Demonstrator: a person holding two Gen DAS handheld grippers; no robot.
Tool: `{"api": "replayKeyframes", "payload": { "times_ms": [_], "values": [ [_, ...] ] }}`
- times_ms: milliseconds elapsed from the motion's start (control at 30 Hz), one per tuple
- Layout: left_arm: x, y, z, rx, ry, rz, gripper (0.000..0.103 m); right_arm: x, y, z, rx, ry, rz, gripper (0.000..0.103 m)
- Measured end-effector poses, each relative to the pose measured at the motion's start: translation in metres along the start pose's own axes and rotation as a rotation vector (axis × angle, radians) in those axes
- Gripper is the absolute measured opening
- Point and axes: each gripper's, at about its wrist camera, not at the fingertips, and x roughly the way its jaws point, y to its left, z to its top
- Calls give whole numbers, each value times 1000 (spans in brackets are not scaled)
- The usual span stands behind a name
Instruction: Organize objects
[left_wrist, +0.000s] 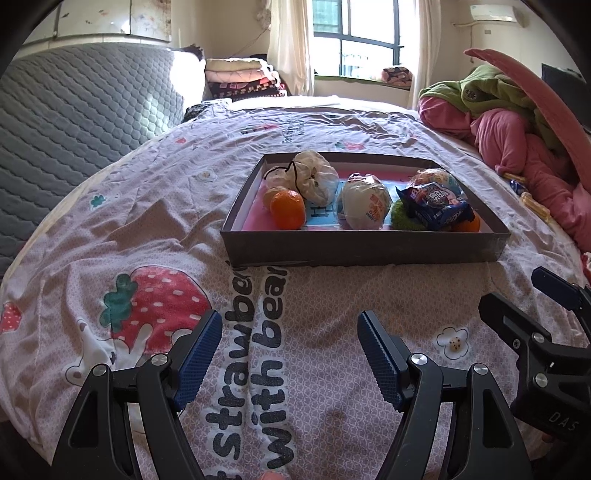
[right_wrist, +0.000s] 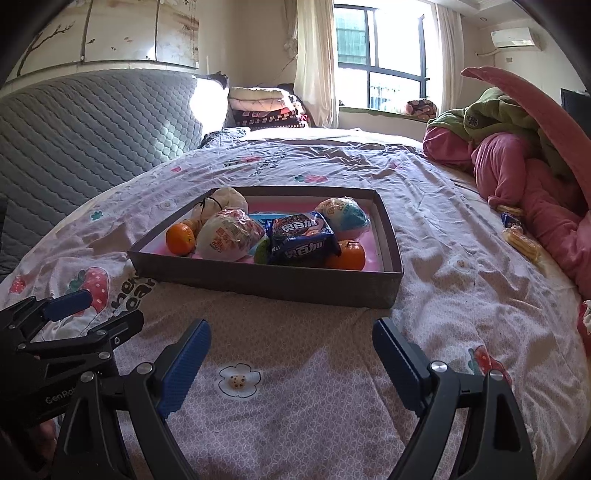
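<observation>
On the bed (left_wrist: 155, 206), our box (left_wrist: 362, 247) sits at twelve o'clock, holding wrapped buns, a blue packet (right_wrist: 301, 240) and oranges. Loose snacks (right_wrist: 519, 234) lie at two o'clock, well apart. Left tongs (left_wrist: 290, 349) and right tongs (right_wrist: 291, 356) hover apart, empty. We judge the right should reach the snacks, gripping gently.

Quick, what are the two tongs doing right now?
Left tongs: open, holding nothing.
Right tongs: open, holding nothing.

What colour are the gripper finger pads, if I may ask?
Blue pads, textured; clearest in the right wrist view.
</observation>
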Motion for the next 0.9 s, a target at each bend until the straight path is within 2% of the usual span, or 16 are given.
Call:
{"api": "replayKeyframes", "payload": {
  "times_ms": [900],
  "values": [
    [-11, 3, -17, -2, 2, -26, 77, -6, 9, -28, -23, 24, 10, 89]
  ]
}}
